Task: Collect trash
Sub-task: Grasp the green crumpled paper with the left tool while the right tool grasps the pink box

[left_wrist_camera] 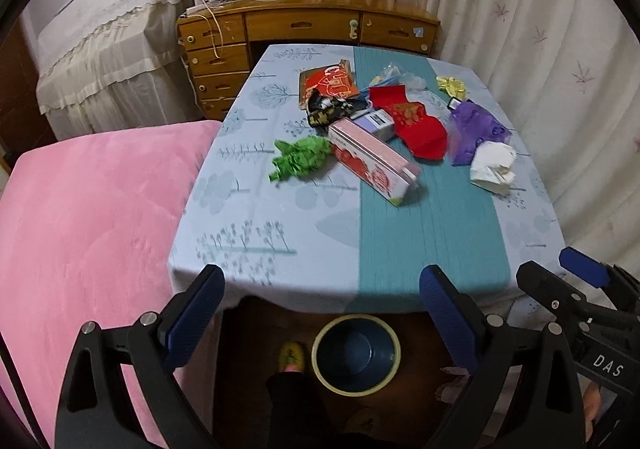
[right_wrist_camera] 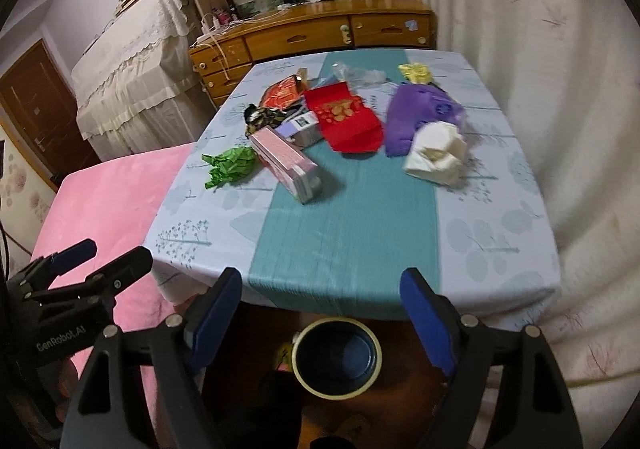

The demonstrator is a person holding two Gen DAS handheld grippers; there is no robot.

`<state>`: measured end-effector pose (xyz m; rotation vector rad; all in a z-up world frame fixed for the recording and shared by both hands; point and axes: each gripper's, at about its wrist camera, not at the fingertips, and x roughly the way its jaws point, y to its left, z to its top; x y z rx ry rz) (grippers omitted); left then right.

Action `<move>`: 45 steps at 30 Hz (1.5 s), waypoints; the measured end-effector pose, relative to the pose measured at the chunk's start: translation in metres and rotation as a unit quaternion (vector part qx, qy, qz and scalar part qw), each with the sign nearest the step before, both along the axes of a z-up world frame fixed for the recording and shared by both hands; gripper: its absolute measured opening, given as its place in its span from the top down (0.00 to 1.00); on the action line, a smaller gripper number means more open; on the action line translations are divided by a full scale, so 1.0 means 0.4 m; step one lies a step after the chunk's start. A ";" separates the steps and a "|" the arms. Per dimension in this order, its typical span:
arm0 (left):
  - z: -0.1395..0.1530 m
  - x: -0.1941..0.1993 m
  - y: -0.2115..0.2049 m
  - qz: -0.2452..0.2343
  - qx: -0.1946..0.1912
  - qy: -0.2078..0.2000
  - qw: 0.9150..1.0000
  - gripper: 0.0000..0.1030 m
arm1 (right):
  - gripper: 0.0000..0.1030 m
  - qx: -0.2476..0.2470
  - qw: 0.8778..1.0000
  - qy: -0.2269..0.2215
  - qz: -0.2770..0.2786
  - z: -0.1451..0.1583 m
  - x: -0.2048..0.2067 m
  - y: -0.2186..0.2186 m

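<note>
A wooden desk stands beyond the clothed table, cream curtain alongside.

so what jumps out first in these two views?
The colourful trash heap on the far half of the table: red bag, purple bag, green paper, pink box and white tissue. Then the empty blue bin on the floor below the near table edge, framed by the open left gripper and open right gripper.
</note>
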<state>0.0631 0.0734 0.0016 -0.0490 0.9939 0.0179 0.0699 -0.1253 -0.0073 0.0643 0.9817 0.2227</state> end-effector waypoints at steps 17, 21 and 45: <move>-0.140 0.482 0.137 -0.108 0.018 0.092 0.990 0.06 | 0.21 -0.065 0.995 0.067 0.026 -0.145 0.454 0.219; -0.203 0.552 0.134 -0.145 0.007 0.137 0.980 0.06 | 0.21 -0.081 0.991 0.103 0.038 -0.212 0.513 0.246; -0.319 0.635 0.034 -0.221 -0.007 0.201 0.954 0.68 | 0.59 -0.010 0.993 0.122 0.004 -0.220 0.423 0.212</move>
